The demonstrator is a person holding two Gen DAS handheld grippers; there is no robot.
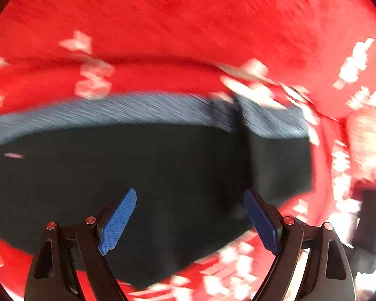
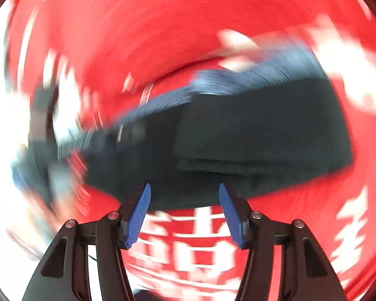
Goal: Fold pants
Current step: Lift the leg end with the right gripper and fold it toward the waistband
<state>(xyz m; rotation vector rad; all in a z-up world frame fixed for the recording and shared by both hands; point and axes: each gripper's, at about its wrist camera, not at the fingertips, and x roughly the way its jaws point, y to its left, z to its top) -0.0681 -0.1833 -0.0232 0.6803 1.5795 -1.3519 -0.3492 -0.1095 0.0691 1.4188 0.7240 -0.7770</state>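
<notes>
Both tongs, left tongs (image 1: 190,222) and right tongs (image 2: 185,215), hovering released, grasping nothing, over dark pants (image 1: 143,170) on red cloth (image 1: 188,12); risking snagging and undoing the fold.

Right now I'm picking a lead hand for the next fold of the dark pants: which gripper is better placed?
Probably the left gripper. It is open right over the pants, with dark cloth between its fingers. The right gripper, also open, sits over the red cloth, just short of the pants' near edge. Both views are blurred.

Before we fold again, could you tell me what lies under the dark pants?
The dark pants lie on a red cloth with white print. What the pants cover underneath is hidden.
</notes>
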